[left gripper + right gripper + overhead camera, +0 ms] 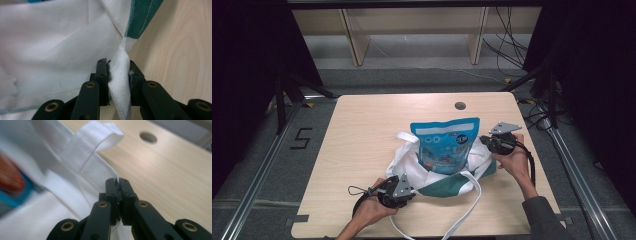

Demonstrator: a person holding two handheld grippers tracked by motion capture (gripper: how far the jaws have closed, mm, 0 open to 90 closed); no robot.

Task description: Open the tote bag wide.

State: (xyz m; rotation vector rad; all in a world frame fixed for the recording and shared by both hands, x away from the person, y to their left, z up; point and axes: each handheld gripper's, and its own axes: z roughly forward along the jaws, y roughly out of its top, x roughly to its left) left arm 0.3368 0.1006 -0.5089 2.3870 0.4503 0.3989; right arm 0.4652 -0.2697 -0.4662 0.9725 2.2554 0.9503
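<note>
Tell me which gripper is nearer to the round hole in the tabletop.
Right. The right gripper pinches the white tote bag at its far right edge, a short way this side of the hole. The left gripper clamps the bag's near edge, much farther from it.

At the centre of the high view, the cloth bag (412, 165) is white with a dark green band along its lower edge and white straps (469, 200), the pouch (444, 145) in it is bright blue with printed pictures, and the table (362, 135) is pale wood-grain.
</note>
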